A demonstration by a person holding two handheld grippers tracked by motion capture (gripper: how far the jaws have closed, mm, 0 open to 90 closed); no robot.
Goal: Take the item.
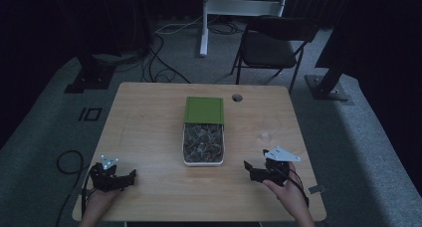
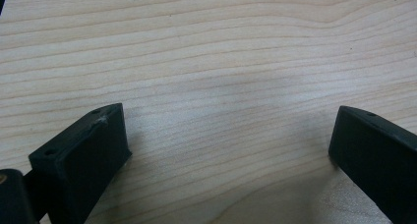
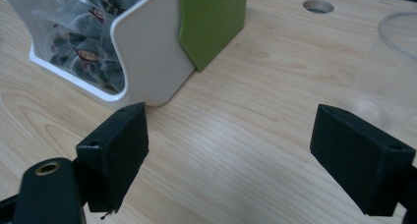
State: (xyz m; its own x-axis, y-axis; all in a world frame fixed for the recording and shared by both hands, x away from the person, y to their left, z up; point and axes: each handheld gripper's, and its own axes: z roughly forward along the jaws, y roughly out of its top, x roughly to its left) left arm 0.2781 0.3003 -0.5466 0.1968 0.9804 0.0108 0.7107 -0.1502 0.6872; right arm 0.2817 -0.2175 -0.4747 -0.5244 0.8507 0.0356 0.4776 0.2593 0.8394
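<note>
Pale wood grain runs under both tools: the left gripper [image 1: 115, 178] rests low at the desk's [image 1: 149, 137] near-left corner, its jaws spread wide over bare wood in the left gripper view, and the left hand [image 1: 102, 197] holds it from the near edge. The right gripper [image 1: 259, 172] sits by the near-right corner in the right hand [image 1: 286, 189], jaws likewise wide apart with nothing between them. At the desk's middle stands a white box [image 1: 203, 143] filled with bagged tea sachets [image 3: 83, 42], its green lid [image 1: 204, 110] slid back toward the far edge. A clear plastic cup [image 3: 393, 52] stands right of the box, near the right gripper. A round cable hole [image 1: 237, 97] lies near the far edge. Beyond the desk stands a black folding chair [image 1: 271, 45].
</note>
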